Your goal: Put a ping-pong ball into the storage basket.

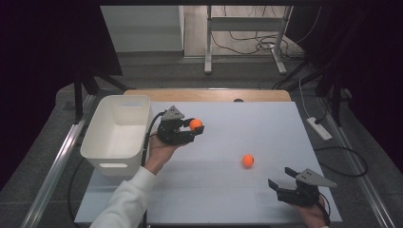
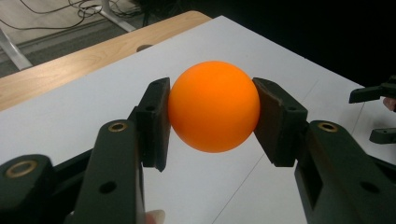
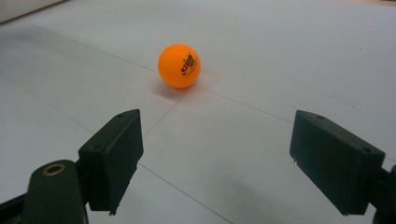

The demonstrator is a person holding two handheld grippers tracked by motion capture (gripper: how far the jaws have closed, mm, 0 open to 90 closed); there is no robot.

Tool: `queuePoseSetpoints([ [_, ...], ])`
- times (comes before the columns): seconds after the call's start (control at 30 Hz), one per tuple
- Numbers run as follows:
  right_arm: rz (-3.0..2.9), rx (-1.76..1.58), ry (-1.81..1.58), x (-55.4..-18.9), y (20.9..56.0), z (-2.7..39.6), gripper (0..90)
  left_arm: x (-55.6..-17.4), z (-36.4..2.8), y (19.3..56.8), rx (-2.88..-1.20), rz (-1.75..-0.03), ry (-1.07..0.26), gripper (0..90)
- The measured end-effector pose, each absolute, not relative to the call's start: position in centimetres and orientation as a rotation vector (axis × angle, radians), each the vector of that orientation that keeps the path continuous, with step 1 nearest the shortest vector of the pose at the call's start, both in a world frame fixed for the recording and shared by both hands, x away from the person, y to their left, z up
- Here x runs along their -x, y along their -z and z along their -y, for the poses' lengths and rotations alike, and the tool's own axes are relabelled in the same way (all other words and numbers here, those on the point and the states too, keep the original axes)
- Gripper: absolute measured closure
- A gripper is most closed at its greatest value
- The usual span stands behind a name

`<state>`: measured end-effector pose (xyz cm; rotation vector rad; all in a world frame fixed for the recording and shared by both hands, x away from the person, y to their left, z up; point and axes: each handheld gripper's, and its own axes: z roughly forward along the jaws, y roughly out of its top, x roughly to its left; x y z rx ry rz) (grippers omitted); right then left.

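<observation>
My left gripper [image 1: 194, 126] is shut on an orange ball [image 1: 196, 124], held above the white table just right of the white bin [image 1: 119, 133]. In the left gripper view the ball [image 2: 214, 106] sits squeezed between both pads, and the gripper [image 2: 211, 116] points across the table. A second orange ball [image 1: 247, 160] with dark print lies on the table right of centre. My right gripper [image 1: 280, 179] stands open near the front right edge, short of that ball. In the right gripper view this ball [image 3: 179, 66] lies ahead of the gripper [image 3: 217, 154], apart from both pads.
The white plastic bin stands at the table's left side, and nothing shows inside it. A strip of wooden tabletop [image 1: 209, 95] runs along the far edge. A power strip [image 1: 319, 128] and cables lie on the floor to the right.
</observation>
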<state>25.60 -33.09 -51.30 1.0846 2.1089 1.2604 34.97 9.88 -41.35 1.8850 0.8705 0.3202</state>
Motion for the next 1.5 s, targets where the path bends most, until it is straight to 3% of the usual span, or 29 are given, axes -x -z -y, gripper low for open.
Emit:
queuePoseSetpoints([
  [1.5,-2.114,-1.080,-1.243,-26.1,51.4,32.9,17.5,-32.6,-13.3,38.2,-1.786,-0.865,-0.390,50.3],
])
